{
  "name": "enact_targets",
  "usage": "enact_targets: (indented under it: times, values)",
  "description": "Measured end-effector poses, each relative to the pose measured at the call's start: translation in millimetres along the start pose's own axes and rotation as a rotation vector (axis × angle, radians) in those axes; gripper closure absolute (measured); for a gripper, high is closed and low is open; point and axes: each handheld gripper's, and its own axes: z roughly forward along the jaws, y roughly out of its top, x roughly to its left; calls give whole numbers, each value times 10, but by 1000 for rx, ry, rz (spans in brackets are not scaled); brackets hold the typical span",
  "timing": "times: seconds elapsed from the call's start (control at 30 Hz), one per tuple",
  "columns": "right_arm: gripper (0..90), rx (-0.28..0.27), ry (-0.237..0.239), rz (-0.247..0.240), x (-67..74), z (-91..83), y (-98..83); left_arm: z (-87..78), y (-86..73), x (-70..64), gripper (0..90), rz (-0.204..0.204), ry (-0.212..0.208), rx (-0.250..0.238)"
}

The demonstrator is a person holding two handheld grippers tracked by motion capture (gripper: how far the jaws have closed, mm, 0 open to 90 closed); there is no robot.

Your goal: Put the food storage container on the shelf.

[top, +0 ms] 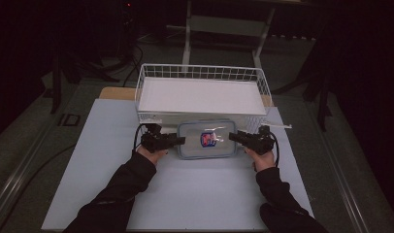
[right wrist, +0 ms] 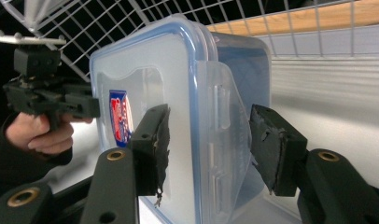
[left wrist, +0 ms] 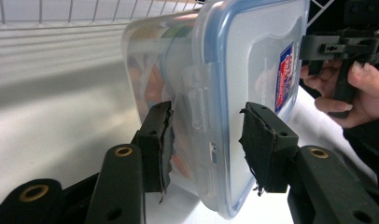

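Note:
A clear plastic food container (top: pixel 207 140) with a blue-rimmed snap lid and a red-and-blue label lies flat on the white mat, just in front of the wire basket. My left gripper (top: pixel 180 141) straddles its left end. In the left gripper view the container's (left wrist: pixel 253 70) latch edge sits between the pads of my left gripper (left wrist: pixel 205 122), with a gap on the lid side. My right gripper (top: pixel 232 137) straddles the right end. In the right gripper view the container (right wrist: pixel 145 93) stands between the spread pads of my right gripper (right wrist: pixel 208 119). Coloured contents show dimly through the wall.
A white wire basket (top: pixel 200 68) with a white liner stands right behind the container, its front wall close to both grippers. The white mat (top: pixel 185 194) covers the table toward the person. Dark floor and frame legs lie beyond the table.

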Motion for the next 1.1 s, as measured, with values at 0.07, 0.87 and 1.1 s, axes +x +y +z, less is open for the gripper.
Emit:
enact_targets:
  times: [0.07, 0.87, 1.1]
  values:
    - [484, 1, -1, 5, -11, 2, -7, 9, -7, 11, 542, -4, -3, -11]
    - [417, -88, -252, -104, 105, 153, -70, 118, 24, 88, 431, -39, 91, -106]
    - [410, -99, -307, -121, 133, 206, -63, 116, 58, 42, 422, 22, 189, -130]
